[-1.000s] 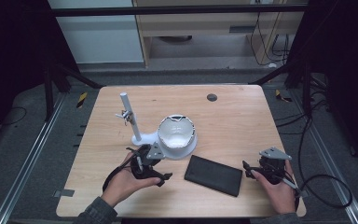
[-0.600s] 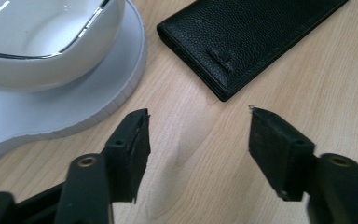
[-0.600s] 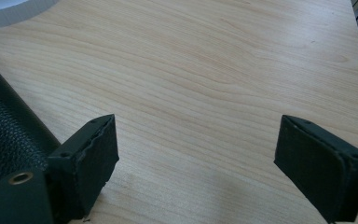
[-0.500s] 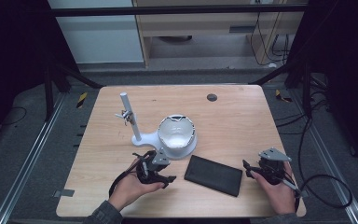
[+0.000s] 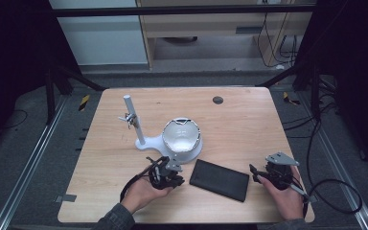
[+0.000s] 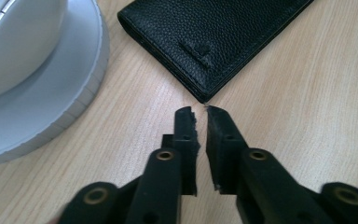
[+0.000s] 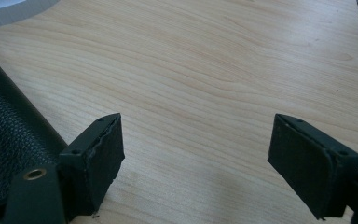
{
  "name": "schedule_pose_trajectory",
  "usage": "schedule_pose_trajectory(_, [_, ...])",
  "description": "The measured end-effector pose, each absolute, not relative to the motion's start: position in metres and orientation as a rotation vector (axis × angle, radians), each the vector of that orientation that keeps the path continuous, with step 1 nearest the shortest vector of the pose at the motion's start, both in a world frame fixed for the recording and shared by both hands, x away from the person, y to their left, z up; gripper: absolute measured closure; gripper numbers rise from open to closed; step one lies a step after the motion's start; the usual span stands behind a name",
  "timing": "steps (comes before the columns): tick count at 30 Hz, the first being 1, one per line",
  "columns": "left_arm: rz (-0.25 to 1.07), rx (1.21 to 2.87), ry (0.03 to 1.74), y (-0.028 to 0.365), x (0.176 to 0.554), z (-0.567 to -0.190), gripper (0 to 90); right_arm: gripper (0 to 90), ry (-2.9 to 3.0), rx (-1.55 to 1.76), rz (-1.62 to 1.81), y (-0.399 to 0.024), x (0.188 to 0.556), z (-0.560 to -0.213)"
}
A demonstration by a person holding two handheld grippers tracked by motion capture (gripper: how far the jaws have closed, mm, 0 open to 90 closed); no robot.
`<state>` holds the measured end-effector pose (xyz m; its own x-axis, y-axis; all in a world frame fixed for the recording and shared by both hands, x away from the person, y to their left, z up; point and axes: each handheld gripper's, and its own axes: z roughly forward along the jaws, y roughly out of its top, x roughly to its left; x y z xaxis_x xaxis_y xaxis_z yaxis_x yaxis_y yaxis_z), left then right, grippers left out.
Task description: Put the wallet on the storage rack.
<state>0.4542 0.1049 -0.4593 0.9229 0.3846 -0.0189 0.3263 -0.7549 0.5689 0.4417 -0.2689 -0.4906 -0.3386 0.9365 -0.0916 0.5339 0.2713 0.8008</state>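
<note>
While a person's two hands rest at the bottom of the high view, a light wooden table fills the middle of the frame. Near its lower centre lies a flat black leather wallet, closed and angled slightly.

Just left of the wallet, the left gripper points toward it. Seen from the left gripper view, its two black jaws are nearly pressed together with only a thin slit between them, grasping nothing; their tips sit just short of the wallet's near corner, possibly touching it, though the angle makes that hard to judge.

At the lower right of the high view, the right gripper sits beside the wallet's right end, jaws spread wide and empty.

Above the wallet stands a white dome-shaped device on a round base, with a white post at its left.
</note>
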Motion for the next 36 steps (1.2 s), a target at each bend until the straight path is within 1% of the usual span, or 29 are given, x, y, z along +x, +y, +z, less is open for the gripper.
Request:
schedule_pose_trajectory(5, [0.11,2.519,0.487,0.099,0.457,-0.466,89.4,17.9,1.985,1.313,0.916,-0.267,0.441,-0.491])
schedule_pose_trajectory(15, [0.09,2.529,0.51,0.09,0.466,-0.474,89.5,17.2,1.99,1.305,0.919,-0.268,0.441,-0.491])
schedule_pose_trajectory(20, [0.085,2.56,0.478,0.086,0.469,-0.474,89.5,16.7,1.993,1.307,0.925,-0.267,0.441,-0.491])
schedule_pose_trajectory(36, [0.068,2.613,0.458,0.082,0.473,-0.475,89.5,16.3,1.989,1.313,0.934,-0.268,0.44,-0.49])
